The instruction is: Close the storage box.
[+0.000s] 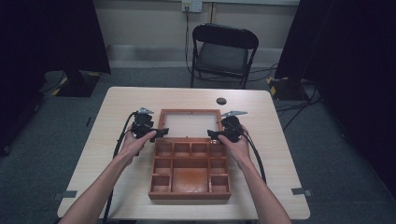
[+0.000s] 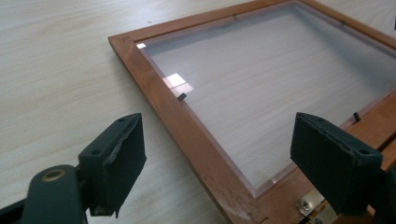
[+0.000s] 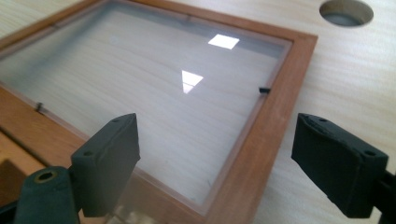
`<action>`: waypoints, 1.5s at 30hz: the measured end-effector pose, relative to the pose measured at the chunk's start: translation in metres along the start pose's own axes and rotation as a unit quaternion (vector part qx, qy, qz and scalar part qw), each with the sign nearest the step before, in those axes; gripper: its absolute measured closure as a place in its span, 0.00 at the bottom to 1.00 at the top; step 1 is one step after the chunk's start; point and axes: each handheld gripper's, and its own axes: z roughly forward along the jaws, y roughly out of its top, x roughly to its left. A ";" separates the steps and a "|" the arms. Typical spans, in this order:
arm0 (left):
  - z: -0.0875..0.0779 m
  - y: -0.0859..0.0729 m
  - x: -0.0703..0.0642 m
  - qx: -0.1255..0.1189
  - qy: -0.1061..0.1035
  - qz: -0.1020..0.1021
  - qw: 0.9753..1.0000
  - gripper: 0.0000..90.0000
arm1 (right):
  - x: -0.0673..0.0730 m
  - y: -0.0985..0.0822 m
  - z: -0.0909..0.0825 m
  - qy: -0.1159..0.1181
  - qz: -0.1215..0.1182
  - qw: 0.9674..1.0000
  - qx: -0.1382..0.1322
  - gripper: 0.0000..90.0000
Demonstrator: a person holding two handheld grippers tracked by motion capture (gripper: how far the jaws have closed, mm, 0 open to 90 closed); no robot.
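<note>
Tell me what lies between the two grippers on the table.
In the high view, the glass-paned lid of the open wooden box lies flat between the left gripper and right gripper.

High view looks down from the person's side; gripper views closely share the glass lid point(image 2: 275, 93).

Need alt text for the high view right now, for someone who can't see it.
Two hands hold an open left claw and open right claw at the side rails of a wooden box's glass-paned lid, laid open flat on a light table. The compartments look empty.
</note>
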 end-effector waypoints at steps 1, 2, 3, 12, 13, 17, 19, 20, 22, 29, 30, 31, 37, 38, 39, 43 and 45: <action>0.002 -0.001 0.000 0.002 -0.003 -0.005 1.000 0.19 | 0.000 -0.001 0.001 -0.003 0.005 1.000 0.005 0.16; 0.004 -0.002 0.000 0.004 -0.008 -0.007 1.000 0.19 | -0.002 -0.002 0.004 -0.004 0.007 1.000 0.012 0.16; 0.005 -0.002 -0.001 0.009 -0.011 -0.008 1.000 0.19 | -0.003 -0.002 0.005 -0.005 0.009 1.000 0.014 0.16; 0.020 -0.002 -0.012 0.022 -0.001 -0.011 1.000 0.17 | -0.012 -0.006 0.016 0.021 0.064 0.998 0.013 0.14; 0.021 -0.001 -0.012 0.023 0.001 -0.012 1.000 0.17 | -0.012 -0.006 0.016 0.022 0.072 0.997 0.015 0.14; 0.022 -0.002 -0.011 0.023 -0.004 -0.020 1.000 0.15 | -0.013 -0.007 0.020 0.035 0.085 0.996 0.011 0.13; 0.024 -0.002 -0.010 0.021 -0.003 -0.021 1.000 0.14 | -0.012 -0.006 0.021 0.036 0.086 0.996 0.012 0.12; 0.024 -0.003 -0.010 0.019 -0.005 -0.028 0.999 0.13 | -0.012 -0.006 0.022 0.034 0.084 0.996 0.013 0.11; 0.025 -0.004 -0.007 0.017 -0.010 -0.036 0.999 0.12 | -0.012 -0.006 0.022 0.035 0.090 0.995 0.015 0.11; 0.029 -0.006 -0.001 0.027 -0.029 -0.069 0.997 0.09 | -0.015 -0.005 0.024 0.047 0.113 0.992 0.029 0.11; 0.030 -0.006 -0.001 0.026 -0.033 -0.079 0.996 0.09 | -0.016 -0.005 0.025 0.053 0.119 0.991 0.030 0.11; 0.030 -0.007 -0.002 0.026 -0.035 -0.083 0.996 0.09 | -0.017 -0.006 0.026 0.059 0.128 0.989 0.033 0.11; 0.032 -0.007 0.000 0.027 -0.042 -0.088 0.995 0.07 | -0.017 -0.004 0.027 0.065 0.129 0.989 0.040 0.12; 0.033 -0.007 0.001 0.029 -0.046 -0.088 0.995 0.07 | -0.017 -0.003 0.026 0.062 0.129 0.989 0.045 0.12; 0.033 -0.008 0.002 0.027 -0.049 -0.092 0.994 0.07 | -0.016 -0.001 0.026 0.060 0.128 0.989 0.049 0.12; 0.033 -0.006 0.002 0.035 -0.050 -0.096 0.993 0.07 | -0.016 -0.002 0.026 0.060 0.126 0.989 0.044 0.12; 0.034 -0.005 0.002 0.037 -0.055 -0.099 0.993 0.08 | -0.016 -0.002 0.026 0.059 0.126 0.989 0.044 0.12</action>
